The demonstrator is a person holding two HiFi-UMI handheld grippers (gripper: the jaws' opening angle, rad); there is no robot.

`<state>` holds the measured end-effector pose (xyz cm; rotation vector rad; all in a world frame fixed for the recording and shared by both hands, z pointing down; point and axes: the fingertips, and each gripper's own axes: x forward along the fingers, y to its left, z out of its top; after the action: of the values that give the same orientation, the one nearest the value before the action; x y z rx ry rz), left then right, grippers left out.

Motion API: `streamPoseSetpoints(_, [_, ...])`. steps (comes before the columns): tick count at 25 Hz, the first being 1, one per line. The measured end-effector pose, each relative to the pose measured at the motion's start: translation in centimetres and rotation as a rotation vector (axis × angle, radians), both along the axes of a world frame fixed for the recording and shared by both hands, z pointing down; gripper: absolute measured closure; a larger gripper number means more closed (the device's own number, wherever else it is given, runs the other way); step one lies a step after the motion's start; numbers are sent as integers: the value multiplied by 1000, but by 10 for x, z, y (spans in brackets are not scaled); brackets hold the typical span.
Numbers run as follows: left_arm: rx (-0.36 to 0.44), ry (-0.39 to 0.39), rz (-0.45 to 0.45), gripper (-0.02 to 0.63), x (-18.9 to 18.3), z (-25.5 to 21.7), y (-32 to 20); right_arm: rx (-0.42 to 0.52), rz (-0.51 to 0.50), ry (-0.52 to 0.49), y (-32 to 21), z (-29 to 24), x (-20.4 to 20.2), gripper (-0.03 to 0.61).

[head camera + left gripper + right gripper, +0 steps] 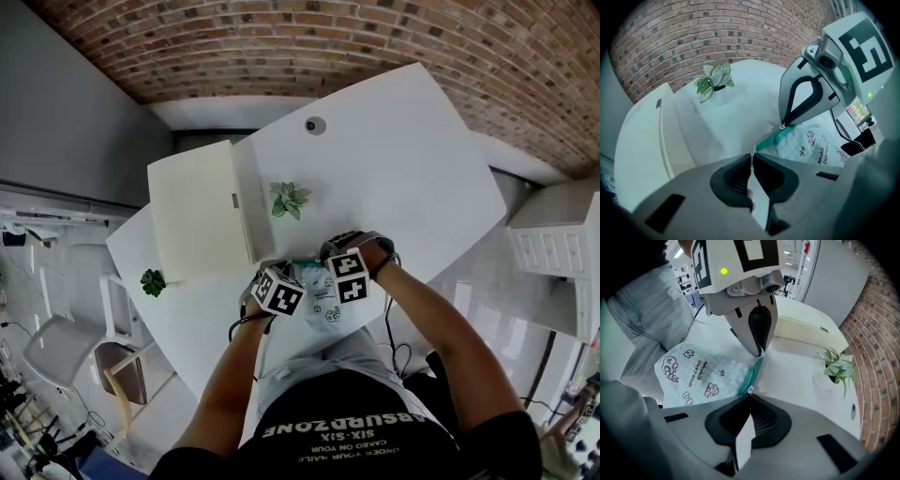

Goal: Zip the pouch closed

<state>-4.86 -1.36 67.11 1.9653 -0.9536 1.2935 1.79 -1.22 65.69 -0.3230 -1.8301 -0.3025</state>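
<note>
White quilted fabric pouch (323,302) with black doodle prints is laid flat on the white table (394,169), at its near edge, between the two grippers. Its teal zipper tape (776,137) is held straight between them, so a slider can be run without the cloth bunching.

Left gripper (752,157): jaws closed to a sliver, one end of the tape pinched at the tips as an anchor.

Right gripper (750,397): jaws likewise pressed together on a small pale piece (750,390) at the other end, probably the slider pull; too small to confirm.

Small potted plant (289,199) and cream rectangular box (197,211) are set well apart, behind the work.
</note>
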Motion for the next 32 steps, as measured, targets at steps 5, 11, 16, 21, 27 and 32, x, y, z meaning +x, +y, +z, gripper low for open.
streamPoseSetpoints(5, [-6,5,0,589,1,-1,0,-4,24,4,-3,-2,2,578])
streamPoseSetpoints(11, [-3,2,4,589,0,-1,1,0,37,6,-2,-1,4,578])
streamPoseSetpoints(16, [0,3,6,589,0,-1,0,-6,57,-7,-2,-4,5,578])
streamPoseSetpoints(21, [2,-1,4,589,-1,0,0,0,50,-4,-1,-5,6,578])
streamPoseSetpoints(27, [5,-3,4,589,-1,1,0,3,58,-4,0,-4,9,578])
streamPoseSetpoints(32, [5,-4,5,589,0,0,0,5,51,-1,2,-5,9,578])
